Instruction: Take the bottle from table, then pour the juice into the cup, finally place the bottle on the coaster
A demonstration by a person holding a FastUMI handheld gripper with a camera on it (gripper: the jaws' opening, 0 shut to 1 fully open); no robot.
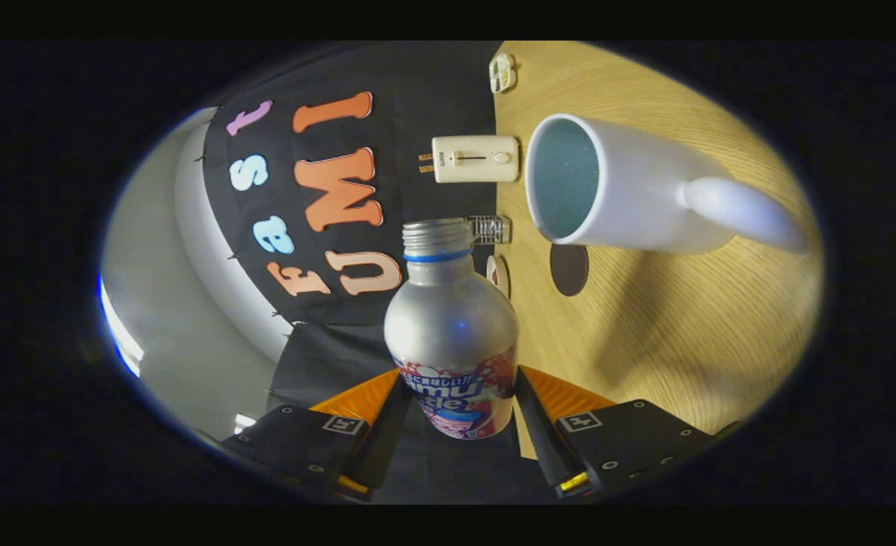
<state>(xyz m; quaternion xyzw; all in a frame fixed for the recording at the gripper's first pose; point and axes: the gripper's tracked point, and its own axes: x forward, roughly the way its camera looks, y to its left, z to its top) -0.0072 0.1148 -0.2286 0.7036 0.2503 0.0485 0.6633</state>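
Already you had the bottle [452, 334] rolled well over onto its side, so that the wooden table [668, 334] stood like a wall beyond it and the bottle's open, capless neck pointed toward the white cup [615, 186]. Taking the bottle as your landmark: just past its neck, against the booth's cloth wall, were a cream plug-in adapter [475, 158] and a small clear box [490, 229]; close beside the neck on the table side lay a dark round coaster [568, 269], and beyond that stood the cup, its mouth turned toward the bottle and its handle on the far side. The risk from there, as I judged it, was a spill: the neck sat short of the cup's rim and apart from it, so any further tilt before you closed that gap would have sent juice onto the table or the coaster rather than into the cup. A smooth metal body could also have twisted in the grip if you had swung it quickly. Whether juice was flowing I could not tell. Your gripper [457, 402] was clamped on the bottle, both fingers pressed against opposite sides of its labelled lower half, spread only as wide as the body itself.
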